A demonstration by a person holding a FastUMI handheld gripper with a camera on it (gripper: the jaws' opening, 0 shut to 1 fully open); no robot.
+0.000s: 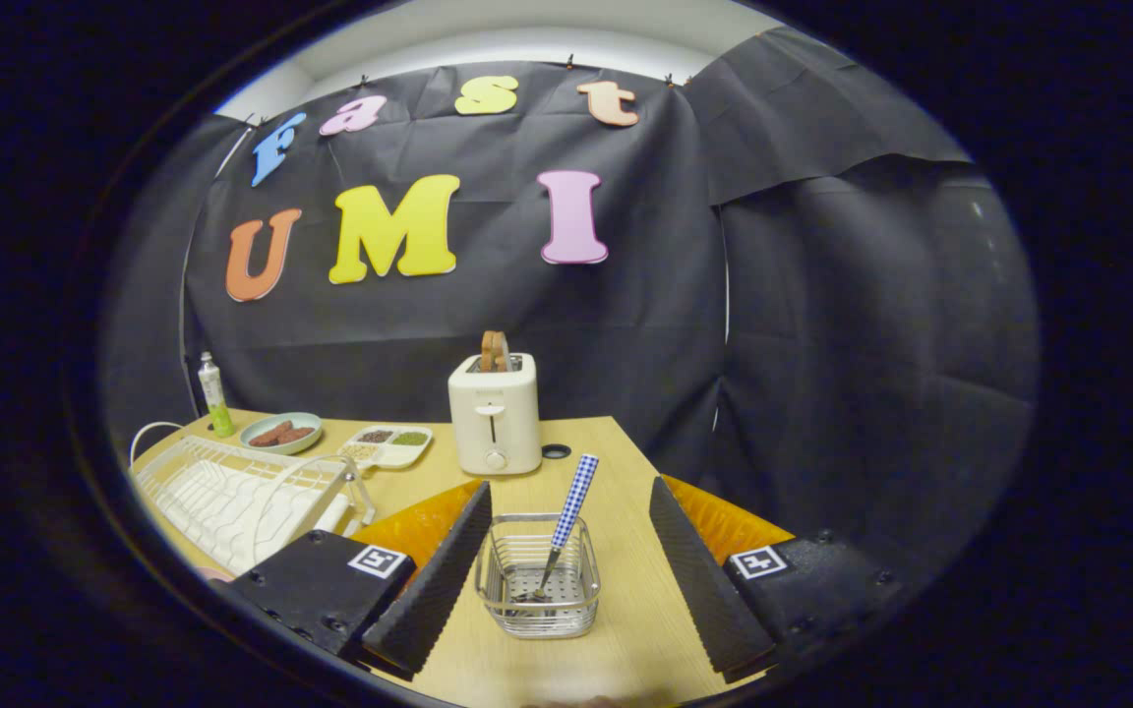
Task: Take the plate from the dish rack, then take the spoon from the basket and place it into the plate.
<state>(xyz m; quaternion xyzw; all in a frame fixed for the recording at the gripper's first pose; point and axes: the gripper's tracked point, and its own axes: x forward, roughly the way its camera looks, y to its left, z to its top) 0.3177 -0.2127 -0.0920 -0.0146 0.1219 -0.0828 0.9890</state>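
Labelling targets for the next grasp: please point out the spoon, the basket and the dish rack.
spoon [574,499], gripper view, checked handle.
basket [538,622], gripper view, front wire wall.
dish rack [232,492], gripper view, white ribs.

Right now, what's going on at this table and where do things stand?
The gripper hangs open and holds nothing, its fingers spread to either side of the wire basket on the wooden table. The spoon, with a checked handle, stands tilted in the basket, untouched. The white dish rack sits beyond the left finger. Farther back stand a toaster with bread in it, a bowl, a divided tray and a bottle.
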